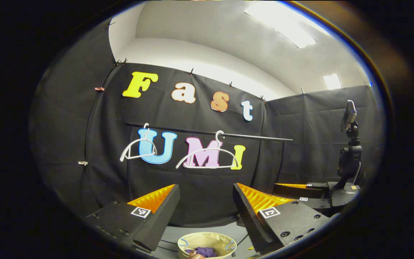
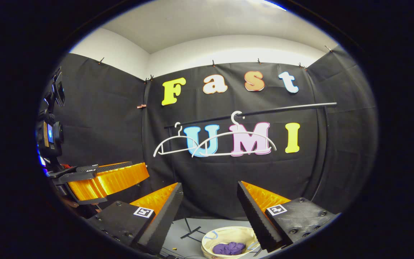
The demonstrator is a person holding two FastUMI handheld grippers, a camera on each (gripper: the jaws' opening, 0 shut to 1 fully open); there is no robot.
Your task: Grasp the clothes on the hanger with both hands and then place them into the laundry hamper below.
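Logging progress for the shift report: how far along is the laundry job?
Looks finished: both white hangers hang bare on the rail, and purple clothes lie in the hamper. Left gripper and right gripper are open, holding nothing. Nothing visible remains.

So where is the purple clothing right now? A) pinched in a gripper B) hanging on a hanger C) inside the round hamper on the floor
C: the purple clothing lies bunched inside the hamper on the floor, while both white hangers on the rail hang bare.
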